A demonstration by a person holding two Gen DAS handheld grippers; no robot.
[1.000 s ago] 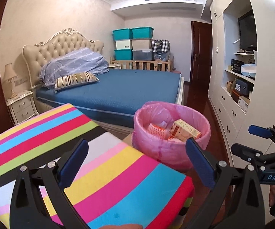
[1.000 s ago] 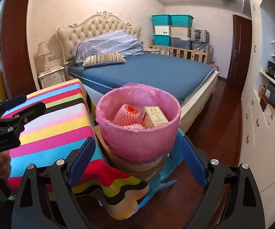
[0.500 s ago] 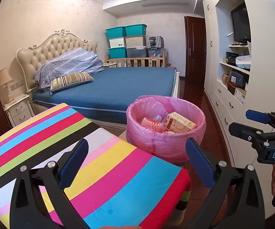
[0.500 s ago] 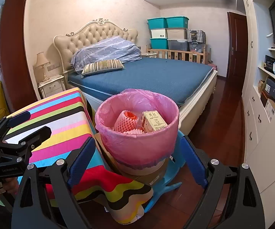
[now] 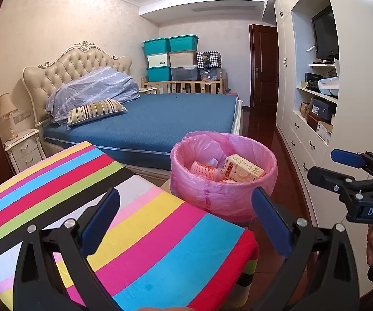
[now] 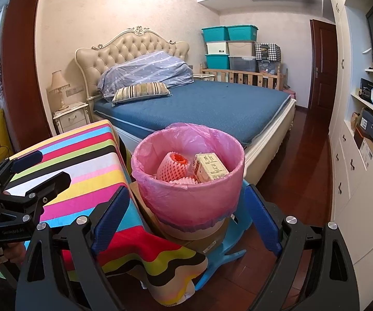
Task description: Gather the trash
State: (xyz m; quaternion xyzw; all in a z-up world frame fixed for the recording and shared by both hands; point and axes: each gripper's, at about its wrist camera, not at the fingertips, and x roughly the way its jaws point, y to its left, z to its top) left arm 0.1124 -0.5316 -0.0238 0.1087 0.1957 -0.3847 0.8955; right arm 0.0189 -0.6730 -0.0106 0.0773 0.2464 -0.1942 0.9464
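The left hand-held gripper (image 5: 185, 217) hangs over the striped bench (image 5: 134, 228), its blue fingers (image 5: 101, 217) wide apart with nothing between them. The right hand-held gripper (image 6: 186, 215) is likewise spread wide and empty — its fingers (image 6: 111, 215) frame the bin (image 6: 189, 181) from the near side without touching it. Each gripper shows in the other's view: the right one at the right edge of the left camera (image 5: 342, 171), the left one at the left edge of the right camera (image 6: 33, 168), both with jaws parted.

The bin, lined with a pink bag (image 5: 222, 194), stands just beside the bench's far corner, between the bench and the bed (image 6: 212, 106). In the right view it rests on a cardboard box (image 6: 204, 241), which sits on a blue plastic stool (image 6: 228, 248). The trash lies inside the bin — a carton (image 6: 209, 167) leaning against the far right wall, and pink foam fruit nets (image 6: 173, 165) to its left, touching it. In the left view the carton (image 5: 243, 172) lies tilted on top of the nets (image 5: 204, 169).

The bench's cloth drapes down over its near corner to the dark wood floor (image 6: 308, 181). White cupboards (image 5: 303, 119) with shelves run along the right wall, and storage boxes (image 5: 171, 57) are stacked beyond the bed.
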